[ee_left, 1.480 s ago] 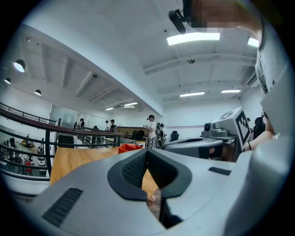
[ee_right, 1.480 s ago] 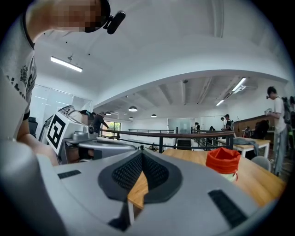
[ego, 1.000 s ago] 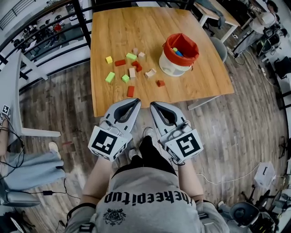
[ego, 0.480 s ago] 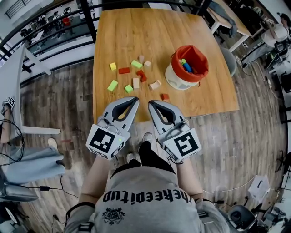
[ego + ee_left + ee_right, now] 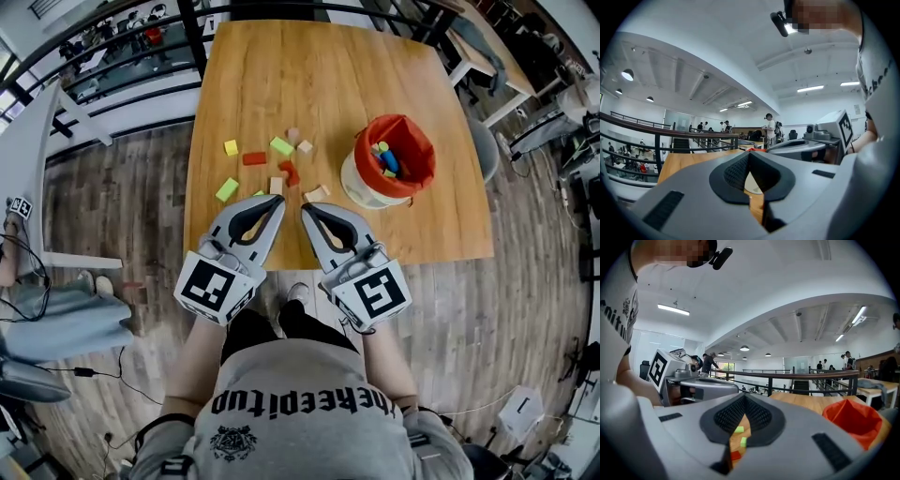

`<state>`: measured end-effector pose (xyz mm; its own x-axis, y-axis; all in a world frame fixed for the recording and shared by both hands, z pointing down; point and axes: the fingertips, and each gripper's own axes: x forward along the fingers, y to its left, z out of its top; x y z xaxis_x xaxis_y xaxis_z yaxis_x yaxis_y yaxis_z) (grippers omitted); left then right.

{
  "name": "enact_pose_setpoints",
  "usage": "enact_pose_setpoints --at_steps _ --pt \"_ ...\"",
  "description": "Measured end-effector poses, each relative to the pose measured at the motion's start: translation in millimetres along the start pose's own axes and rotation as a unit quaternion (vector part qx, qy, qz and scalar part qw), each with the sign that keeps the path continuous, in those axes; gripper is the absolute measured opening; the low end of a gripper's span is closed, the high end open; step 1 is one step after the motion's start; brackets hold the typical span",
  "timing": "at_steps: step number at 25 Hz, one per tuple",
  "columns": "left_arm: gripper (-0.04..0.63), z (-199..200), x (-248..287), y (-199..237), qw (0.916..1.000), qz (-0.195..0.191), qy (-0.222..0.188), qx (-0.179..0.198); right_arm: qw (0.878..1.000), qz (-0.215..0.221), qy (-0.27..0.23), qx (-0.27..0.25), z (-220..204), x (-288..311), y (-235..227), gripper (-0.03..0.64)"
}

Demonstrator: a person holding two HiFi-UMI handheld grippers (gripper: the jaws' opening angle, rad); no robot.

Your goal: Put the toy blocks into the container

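Wooden toy blocks point(image 5: 254, 158) in red, green, yellow and bare wood lie loose on the left-centre of the counter point(image 5: 309, 66), mostly apart from one another. The container point(image 5: 357, 184) stands to their right, a white wall with an orange-red liner. A blue piece and a few others already lie inside. The loose block nearest it is a bare-wood one point(image 5: 316, 194), just left of its base.

My left hand-held gripper point(image 5: 278, 199) and right hand-held gripper point(image 5: 306, 207) sit side by side over the near edge of the counter, pointing across it toward the blocks. Both are fully closed and carry nothing. In the left gripper view the pads meet at the tip, and only counter shows through the gap behind. The right gripper view shows the same, with two green blocks and a red one lying on the counter beyond the gap.

Step, as I judge it: approach, no pick started, most blocks still out. The next move calls for opening one hand-held gripper, tipping it down and straddling a single block. The bare-wood one or the red one point(image 5: 289, 172) looks closest to my right tips.

Versus a second ago: the tips were then over the floor, short of the counter. Now they overlap its near edge and hide a couple of the nearest blocks. Layout of blocks and container is unchanged.
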<state>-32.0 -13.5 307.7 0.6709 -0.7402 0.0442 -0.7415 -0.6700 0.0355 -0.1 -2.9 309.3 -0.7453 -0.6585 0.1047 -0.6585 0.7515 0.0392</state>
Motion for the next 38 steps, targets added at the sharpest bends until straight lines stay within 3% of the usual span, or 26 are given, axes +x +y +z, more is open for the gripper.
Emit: enact_pose_setpoints --at_steps 5,11,31,38 --pt "0.014 -4.2 9.2 7.6 0.9999 0.013 0.006 0.0 1.0 0.008 -0.001 0.005 -4.2 9.0 -14.8 0.009" --pt "0.015 -11.2 13.8 25.0 0.9998 0.002 0.02 -0.003 1.0 0.0 0.006 0.015 -8.7 21.5 -21.4 0.009" --pt "0.015 -50.8 34.3 73.3 0.9893 -0.126 0.071 0.014 0.989 -0.139 0.026 0.045 -17.9 57.5 -34.1 0.009" --pt "0.015 -78.1 37.1 81.6 0.9846 -0.143 0.098 0.019 0.981 -0.184 0.024 0.056 -20.9 57.6 -30.6 0.011"
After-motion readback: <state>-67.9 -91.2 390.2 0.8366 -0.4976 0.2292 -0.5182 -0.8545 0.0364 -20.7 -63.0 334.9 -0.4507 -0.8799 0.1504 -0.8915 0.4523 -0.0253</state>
